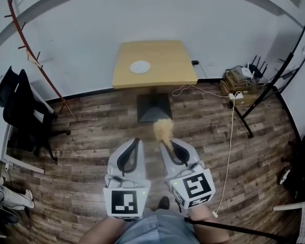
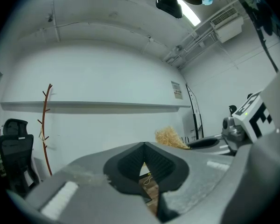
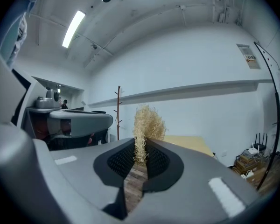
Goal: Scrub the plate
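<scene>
Head view shows the person standing on the brown plank floor (image 1: 91,121), well apart from the square light-wood worktop (image 1: 168,60). The small round white plate (image 1: 140,66) lies on that worktop, left of its middle. Both tongs are side by side and point toward the worktop. The left tongs (image 1: 137,140) are closed tip to tip with nothing between them. The right tongs (image 1: 165,143) pinch a straw-coloured fibrous scrubber (image 1: 163,129), whose bushy tuft sticks out past the tips in the right gripper view.
</scene>
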Motion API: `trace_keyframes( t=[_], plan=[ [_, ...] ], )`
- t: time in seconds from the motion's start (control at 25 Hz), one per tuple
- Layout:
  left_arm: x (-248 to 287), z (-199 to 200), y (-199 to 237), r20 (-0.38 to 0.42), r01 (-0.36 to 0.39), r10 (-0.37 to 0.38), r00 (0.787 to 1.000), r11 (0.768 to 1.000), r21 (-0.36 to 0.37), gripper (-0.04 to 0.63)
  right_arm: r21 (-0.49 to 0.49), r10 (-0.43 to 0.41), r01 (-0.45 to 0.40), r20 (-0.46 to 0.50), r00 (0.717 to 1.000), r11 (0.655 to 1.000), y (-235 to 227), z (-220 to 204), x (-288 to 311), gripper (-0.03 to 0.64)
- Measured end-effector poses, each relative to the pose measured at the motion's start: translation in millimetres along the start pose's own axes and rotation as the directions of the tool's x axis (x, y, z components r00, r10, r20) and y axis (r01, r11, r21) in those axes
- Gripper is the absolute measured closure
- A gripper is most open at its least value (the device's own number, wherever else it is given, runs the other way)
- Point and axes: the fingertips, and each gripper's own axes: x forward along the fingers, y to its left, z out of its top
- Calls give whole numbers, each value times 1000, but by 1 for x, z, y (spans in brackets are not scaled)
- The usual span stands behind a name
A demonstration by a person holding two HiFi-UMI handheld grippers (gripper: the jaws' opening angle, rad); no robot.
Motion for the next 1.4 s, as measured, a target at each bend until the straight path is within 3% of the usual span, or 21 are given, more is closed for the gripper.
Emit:
trace_keyframes(
  t=[0.32,0.52,0.88,1.16,1.4],
  plan=[
    [12,-13,-26,-43,1,-1,999,1000,21,574,57,-10,11,-18,1000,998,-30,-15,-11,574],
    [25,-27,-13,-79,0,2,997,1000,21,574,98,-16,22,-53,998,995,-37,-34,4,574],
    [93,-53,57,-106,0,-5,994,999,-39,574,112,-4,19,-133,991,994,-47,-55,98,574],
    [151,-43,139,-64,-25,20,998,997,-76,574,66,-4,13,-132,991,998,-53,-31,194,574],
    [182,-27,181,-8,-13,12,1000,996,-93,574,20,-18,20,-102,995,1000,-53,-4,243,574]
  ],
)
